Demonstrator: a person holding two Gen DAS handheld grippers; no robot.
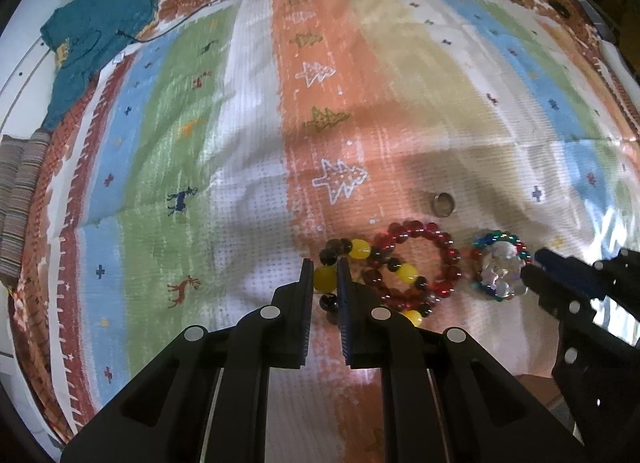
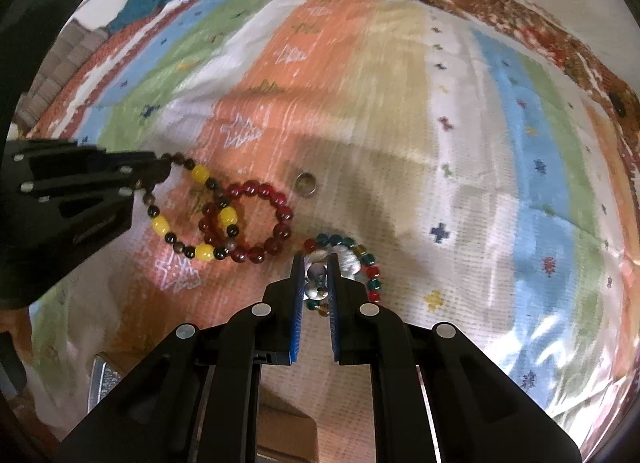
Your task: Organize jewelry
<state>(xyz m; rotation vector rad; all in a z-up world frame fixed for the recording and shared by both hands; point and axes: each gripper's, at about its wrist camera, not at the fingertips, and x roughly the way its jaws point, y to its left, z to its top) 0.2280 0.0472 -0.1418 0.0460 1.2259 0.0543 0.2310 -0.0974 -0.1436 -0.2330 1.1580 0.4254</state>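
In our left wrist view, our left gripper grasps a yellow bead of the yellow-and-black bracelet, which overlaps the red bracelet at two o'clock; a metal ring lies beyond. In our right wrist view, our right gripper pinches the clear crystal bracelet inside the multicolored bead bracelet at twelve o'clock.
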